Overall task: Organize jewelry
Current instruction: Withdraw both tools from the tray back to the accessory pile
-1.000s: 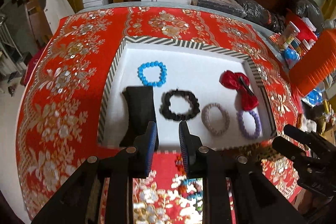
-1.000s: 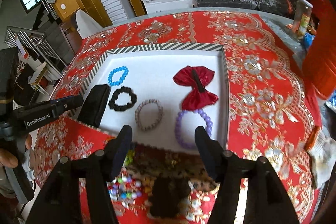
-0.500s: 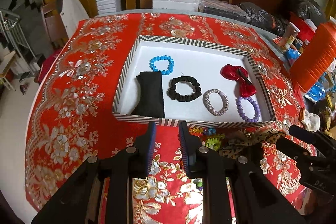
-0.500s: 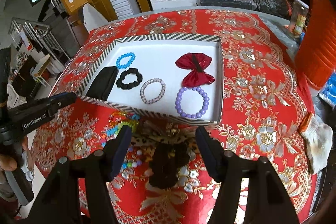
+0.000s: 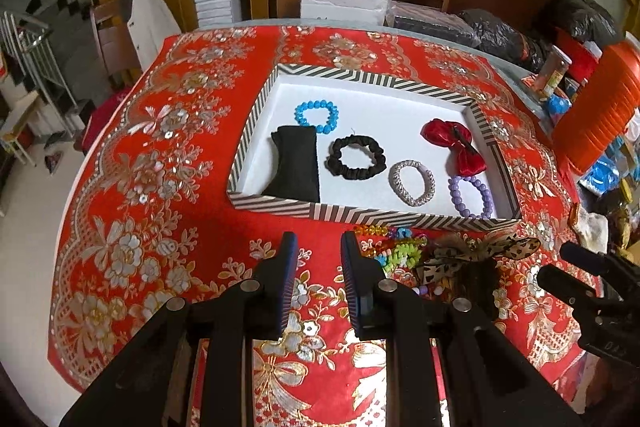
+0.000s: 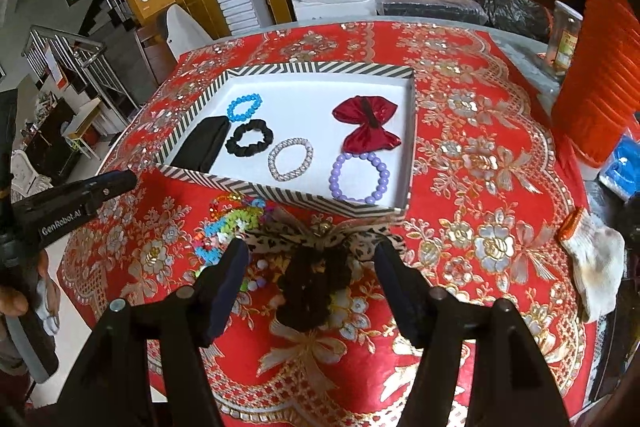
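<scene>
A striped-rim tray (image 5: pixel 400 217) (image 6: pixel 280 193) holds a blue bead bracelet (image 5: pixel 317 115), a black pouch (image 5: pixel 295 163), a black scrunchie (image 5: pixel 355 158) (image 6: pixel 249 138), a silver bracelet (image 5: pixel 413 182), a red bow (image 5: pixel 456 145) (image 6: pixel 370 123) and a purple bead bracelet (image 5: pixel 471 195) (image 6: pixel 359 177). In front of the tray lies a pile of colourful beads (image 6: pixel 232 223), a leopard bow (image 5: pixel 476 253) (image 6: pixel 320 235) and a dark scrunchie (image 6: pixel 314 283). My left gripper (image 5: pixel 316 255) is empty, jaws a narrow gap apart, above the cloth before the tray. My right gripper (image 6: pixel 308 255) is open wide over the dark scrunchie.
The red floral tablecloth (image 5: pixel 140 187) covers a round table. An orange container (image 6: pixel 596 75) and a jar (image 6: pixel 564 39) stand at the right. A white glove (image 6: pixel 596 267) lies at the right edge. Boxes and chairs stand behind the table.
Both grippers have pulled back and up from the tray. The pile in front of the tray has come into view. The tray's items have not moved.
</scene>
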Motion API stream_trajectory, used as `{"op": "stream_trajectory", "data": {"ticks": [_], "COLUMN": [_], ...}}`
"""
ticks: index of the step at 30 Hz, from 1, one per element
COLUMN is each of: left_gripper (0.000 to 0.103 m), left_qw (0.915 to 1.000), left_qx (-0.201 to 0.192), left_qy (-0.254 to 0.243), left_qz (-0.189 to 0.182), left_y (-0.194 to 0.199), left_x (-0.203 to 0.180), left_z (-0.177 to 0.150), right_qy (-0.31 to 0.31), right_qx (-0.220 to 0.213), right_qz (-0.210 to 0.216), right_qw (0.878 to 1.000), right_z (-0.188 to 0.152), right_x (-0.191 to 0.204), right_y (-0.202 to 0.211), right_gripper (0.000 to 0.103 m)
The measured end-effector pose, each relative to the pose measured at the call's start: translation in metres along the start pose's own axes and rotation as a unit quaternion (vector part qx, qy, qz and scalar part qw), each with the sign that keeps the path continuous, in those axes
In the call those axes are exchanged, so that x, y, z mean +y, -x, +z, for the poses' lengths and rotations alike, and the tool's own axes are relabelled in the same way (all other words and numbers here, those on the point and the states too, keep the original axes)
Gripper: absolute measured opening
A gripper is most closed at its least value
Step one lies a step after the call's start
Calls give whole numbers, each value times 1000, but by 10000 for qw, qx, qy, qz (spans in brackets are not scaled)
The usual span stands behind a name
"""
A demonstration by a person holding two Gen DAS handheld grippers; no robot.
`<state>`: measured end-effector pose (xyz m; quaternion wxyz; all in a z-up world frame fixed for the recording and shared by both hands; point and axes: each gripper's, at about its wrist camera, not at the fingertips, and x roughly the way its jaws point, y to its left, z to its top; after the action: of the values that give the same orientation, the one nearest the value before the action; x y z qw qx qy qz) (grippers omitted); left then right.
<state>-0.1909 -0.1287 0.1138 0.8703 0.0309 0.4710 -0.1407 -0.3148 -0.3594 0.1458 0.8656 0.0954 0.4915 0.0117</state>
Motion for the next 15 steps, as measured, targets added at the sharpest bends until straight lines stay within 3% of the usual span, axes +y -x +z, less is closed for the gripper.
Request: {"op": "stream_trajectory", "data": {"ticks": [8,15], "left_gripper": [20,21], "left_qw": [9986,9938], "left_qx": [262,586], "left_qy": [382,400], "left_qz": [-273,-860], "left_y": [-6,-22], "left_x": [27,23], "left_z": [-3,-13], "right_qy": [-80,-141], "right_qx": [61,134], "right_qz": [-116,-146], "right_qw": [9999,9997], "right_z": [-10,-14], "right_x": [-17,-25], "right_y": [0,-4], "right_gripper": [69,69]}}
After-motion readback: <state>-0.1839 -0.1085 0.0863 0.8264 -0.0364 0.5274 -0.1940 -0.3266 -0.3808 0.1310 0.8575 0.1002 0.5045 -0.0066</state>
